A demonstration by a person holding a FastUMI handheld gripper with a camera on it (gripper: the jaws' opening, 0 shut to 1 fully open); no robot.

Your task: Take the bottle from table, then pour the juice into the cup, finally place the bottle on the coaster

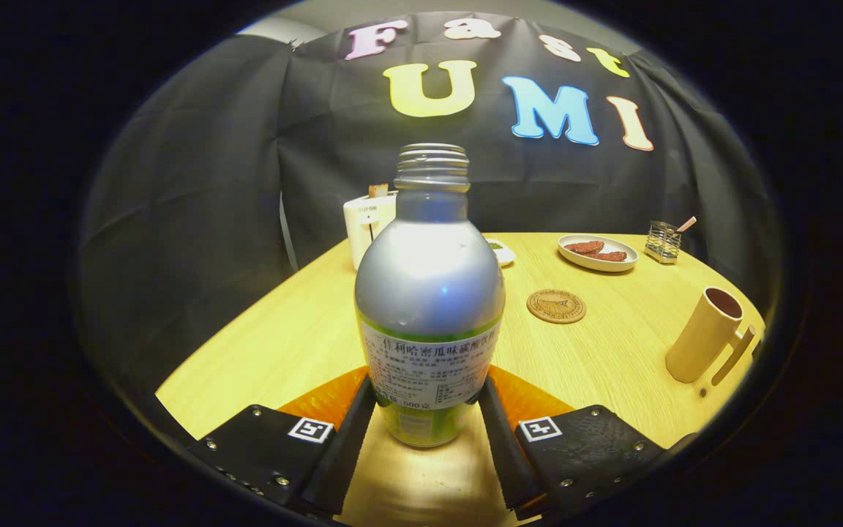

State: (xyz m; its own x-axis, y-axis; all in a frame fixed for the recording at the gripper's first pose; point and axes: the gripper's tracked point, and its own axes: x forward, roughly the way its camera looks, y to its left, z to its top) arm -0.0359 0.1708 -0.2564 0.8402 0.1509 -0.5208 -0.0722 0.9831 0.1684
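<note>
Gripper (427,410): both fingers clamped on the lower body of the uncapped silver-and-green bottle (429,307), upright between them; whether its base touches the wooden table (612,351) is unclear. Beyond, to the right: round cork coaster (556,306), then tan cup (707,335), contents not visible. Bottle partly hides a white box (367,223) and small dish (502,252). Plate (598,252) contents indistinct.
</note>
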